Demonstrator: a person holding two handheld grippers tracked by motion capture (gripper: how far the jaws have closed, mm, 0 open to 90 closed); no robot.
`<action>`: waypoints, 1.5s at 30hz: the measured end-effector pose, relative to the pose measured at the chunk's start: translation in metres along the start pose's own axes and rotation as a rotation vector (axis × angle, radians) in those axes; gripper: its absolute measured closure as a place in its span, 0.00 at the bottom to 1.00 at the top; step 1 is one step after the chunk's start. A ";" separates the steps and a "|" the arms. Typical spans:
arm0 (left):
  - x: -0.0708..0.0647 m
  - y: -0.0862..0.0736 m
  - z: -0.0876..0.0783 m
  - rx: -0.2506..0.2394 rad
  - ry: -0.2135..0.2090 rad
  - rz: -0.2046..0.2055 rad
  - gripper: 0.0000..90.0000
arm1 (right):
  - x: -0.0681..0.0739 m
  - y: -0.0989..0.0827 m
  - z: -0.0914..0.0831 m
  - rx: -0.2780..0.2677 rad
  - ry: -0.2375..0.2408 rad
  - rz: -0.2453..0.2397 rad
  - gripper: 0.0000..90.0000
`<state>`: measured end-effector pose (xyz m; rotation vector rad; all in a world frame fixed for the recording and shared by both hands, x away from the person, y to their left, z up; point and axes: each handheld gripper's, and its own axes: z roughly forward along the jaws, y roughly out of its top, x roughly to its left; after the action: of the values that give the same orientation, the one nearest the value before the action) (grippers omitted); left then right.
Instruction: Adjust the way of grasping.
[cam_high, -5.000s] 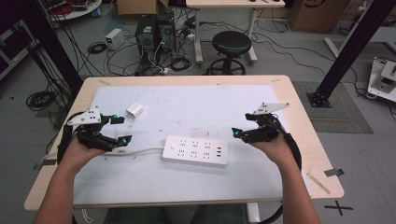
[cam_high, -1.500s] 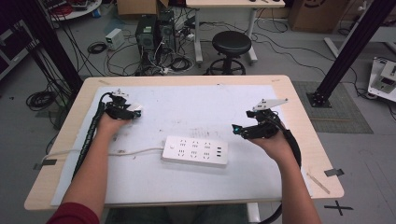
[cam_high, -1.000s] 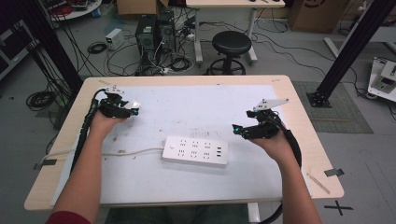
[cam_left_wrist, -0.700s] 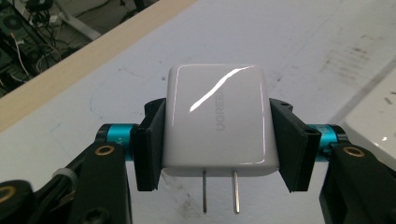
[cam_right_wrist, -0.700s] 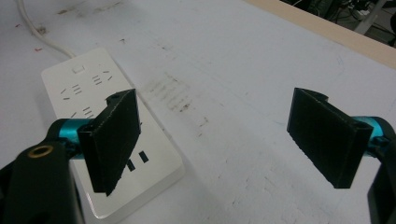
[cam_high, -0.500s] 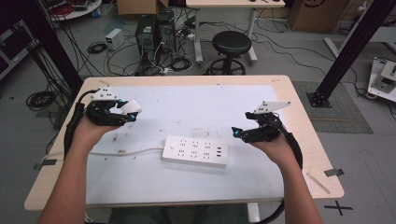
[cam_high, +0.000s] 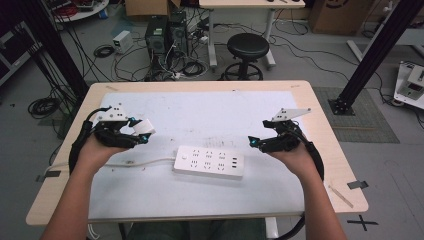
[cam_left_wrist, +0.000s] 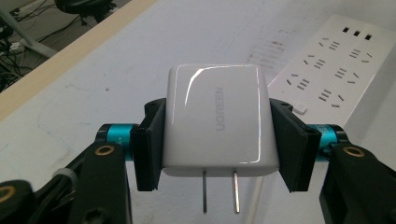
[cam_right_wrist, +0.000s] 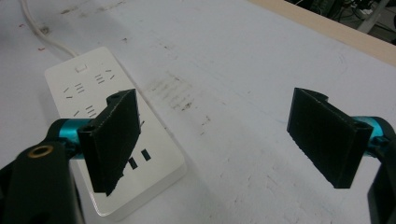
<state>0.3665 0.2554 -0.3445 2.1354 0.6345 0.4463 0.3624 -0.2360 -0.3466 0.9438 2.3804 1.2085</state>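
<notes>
A white UGREEN charger (cam_left_wrist: 218, 121) with two metal prongs pointing down sits clamped between the jaws of my left gripper (cam_left_wrist: 215, 144). From above, the left gripper (cam_high: 141, 134) holds that charger (cam_high: 144, 127) just above the table's left side. The white power strip (cam_high: 209, 161) lies flat in the middle, with its cord (cam_high: 135, 162) running off to the left. The same power strip (cam_left_wrist: 334, 70) lies ahead and right in the left gripper view. My right gripper (cam_high: 254, 143) hovers at the strip's right end, open and empty. Its jaws stand wide apart over the power strip (cam_right_wrist: 109, 140).
A white mat (cam_high: 210, 120) covers most of the wooden table (cam_high: 320, 125). Beyond the far edge stand a black stool (cam_high: 245, 50), computer towers (cam_high: 165, 32) and tangled floor cables. A black frame post (cam_high: 375, 55) rises at the right.
My left gripper went out to the charger at the far left, shut on it, lifted it and drew back toward the person. The right gripper has stayed almost still.
</notes>
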 end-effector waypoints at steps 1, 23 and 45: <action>-0.003 0.000 0.002 -0.006 -0.017 0.010 0.47 | 0.001 0.000 0.000 0.000 0.003 -0.002 0.20; -0.076 0.011 0.041 -0.095 -0.205 0.211 0.47 | 0.042 0.004 0.003 0.017 0.092 -0.026 0.20; -0.139 0.015 0.073 -0.214 -0.169 0.433 0.47 | 0.080 -0.009 0.031 -0.016 0.273 0.059 0.20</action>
<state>0.2968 0.1207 -0.3873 2.0712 0.0202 0.5321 0.3164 -0.1664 -0.3706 0.8994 2.5601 1.4605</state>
